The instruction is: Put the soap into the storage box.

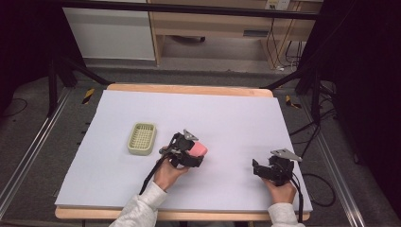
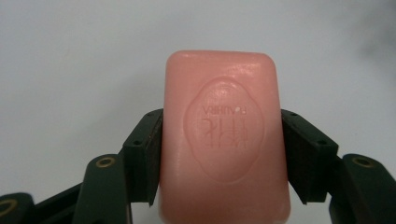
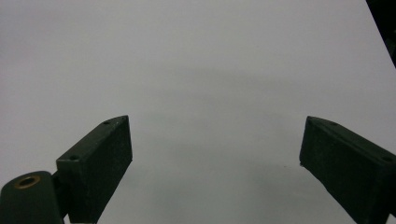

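A pink bar of soap (image 2: pixel 224 135) with an embossed oval stamp sits between the jaws of my left gripper (image 2: pixel 222 154), which is shut on its two long sides. From above, the soap (image 1: pixel 198 149) and left gripper (image 1: pixel 195 152) are near the middle of the white table sheet, just right of a pale green slatted soap dish (image 1: pixel 142 138). My right gripper (image 1: pixel 257 169) rests near the front right of the sheet. In the right gripper view its jaws (image 3: pixel 215 163) stand wide apart with bare sheet between them.
The white sheet (image 1: pixel 227 118) covers a wooden table whose edge (image 1: pixel 189 89) shows at the back. Metal rails, cables and dark stand legs flank the table on the floor. A wooden cabinet stands behind it.
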Demonstrator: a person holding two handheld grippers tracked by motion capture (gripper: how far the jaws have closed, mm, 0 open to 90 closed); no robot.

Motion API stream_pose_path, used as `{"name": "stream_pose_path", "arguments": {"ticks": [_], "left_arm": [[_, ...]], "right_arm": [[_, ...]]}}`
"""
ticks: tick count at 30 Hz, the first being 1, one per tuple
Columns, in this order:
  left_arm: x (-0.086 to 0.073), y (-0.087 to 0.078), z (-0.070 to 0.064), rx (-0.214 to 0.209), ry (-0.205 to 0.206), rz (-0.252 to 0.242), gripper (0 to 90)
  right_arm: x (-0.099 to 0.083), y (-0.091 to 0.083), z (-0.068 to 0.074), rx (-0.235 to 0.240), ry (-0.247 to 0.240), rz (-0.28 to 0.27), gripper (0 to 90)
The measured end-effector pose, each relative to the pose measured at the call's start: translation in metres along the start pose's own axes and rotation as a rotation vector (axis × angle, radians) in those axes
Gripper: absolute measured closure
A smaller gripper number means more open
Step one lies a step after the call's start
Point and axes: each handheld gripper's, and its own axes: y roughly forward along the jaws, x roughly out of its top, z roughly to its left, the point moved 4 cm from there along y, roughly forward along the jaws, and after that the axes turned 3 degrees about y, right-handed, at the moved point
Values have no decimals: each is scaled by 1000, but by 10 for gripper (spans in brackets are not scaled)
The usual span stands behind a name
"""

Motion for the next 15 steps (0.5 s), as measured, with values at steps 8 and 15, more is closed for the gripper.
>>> {"name": "stream_pose_path", "arguments": {"ticks": [8, 15], "left_arm": [[-6, -16, 17, 26, -14, -6, 370], [-9, -30, 27, 43, -21, -25, 370]], "right_arm": [[0, 0, 0, 0, 1, 1, 96], [0, 0, 0, -3, 0, 0, 97]]}}
